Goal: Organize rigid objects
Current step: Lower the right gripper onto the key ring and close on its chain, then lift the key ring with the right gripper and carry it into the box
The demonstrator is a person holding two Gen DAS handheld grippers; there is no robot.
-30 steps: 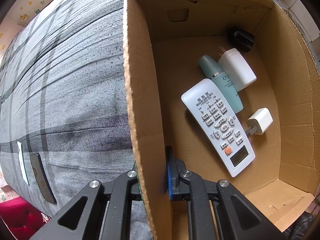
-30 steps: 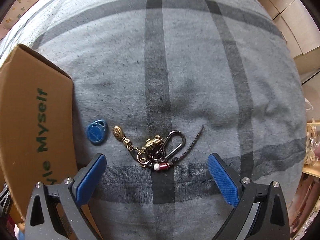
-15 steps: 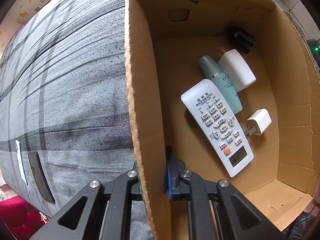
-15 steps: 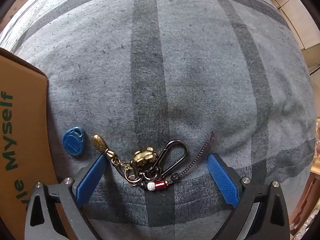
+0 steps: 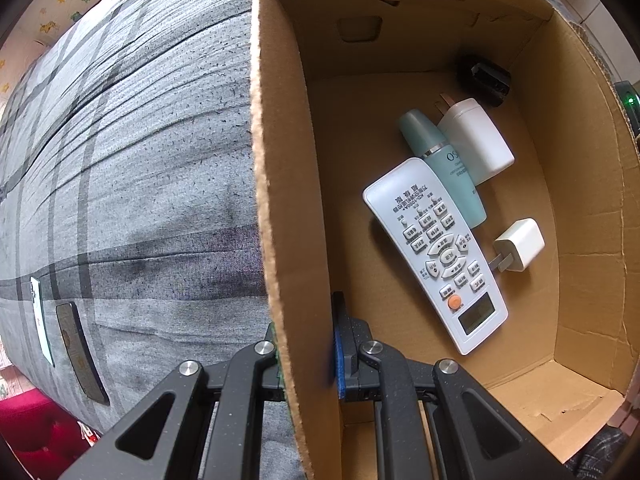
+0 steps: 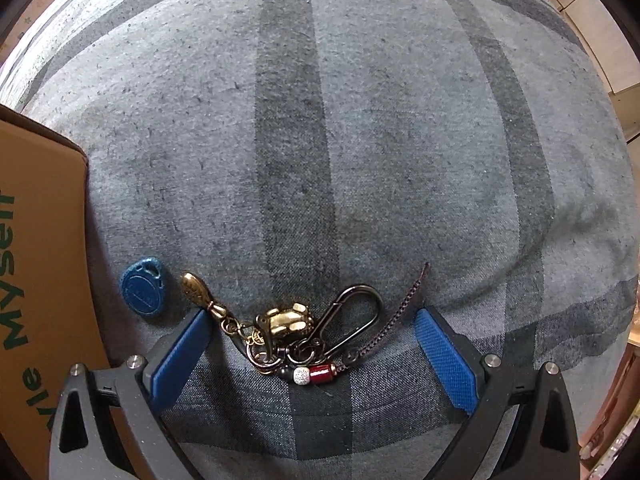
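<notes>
Gripper, right: spread wide astride keychain, gripping nothing; left gripper clamps box wall; pickup step—you close next on the charms.

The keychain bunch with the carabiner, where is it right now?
In the right wrist view the keychain lies on the grey plaid cloth, low in the frame between the open right gripper's fingers, just right of the blue key fob.
</notes>
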